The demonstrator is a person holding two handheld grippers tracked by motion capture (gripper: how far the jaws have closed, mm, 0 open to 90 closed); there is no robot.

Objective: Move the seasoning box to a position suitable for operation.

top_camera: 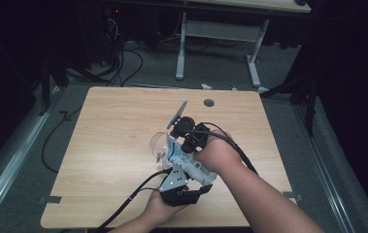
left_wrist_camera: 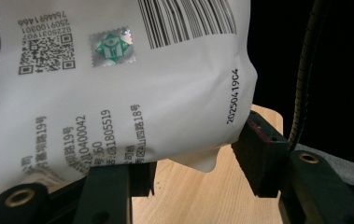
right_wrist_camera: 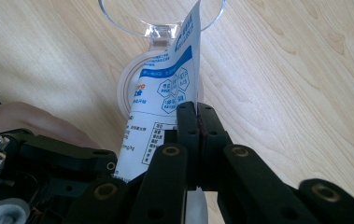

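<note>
The left gripper is clamped across the lower body of the white printed plastic pouch with blue panels; in the left gripper view both pads press the pouch walls and the film bulges between them. The right gripper is pinched together on the pouch's flat side seam, just below its upper corner.

Risks, judged from this grip:
- The pouch is soft. Excess squeeze from the left gripper may force contents out at once and overshoot the vessel.
- The right gripper holds only thin seam film. The seam may slip from the pads, and the spout end would then swing off target.
- Just ahead of the right gripper stands the clear plastic stemmed cup. It looks light; a nudge from the pouch corner could tip it.

Surroundings: the light wooden table extends beyond the cup. A round cable hole lies farther off, well apart. A trailing black cable runs beside the left hand. Nothing blocks the path to the cup.
</note>
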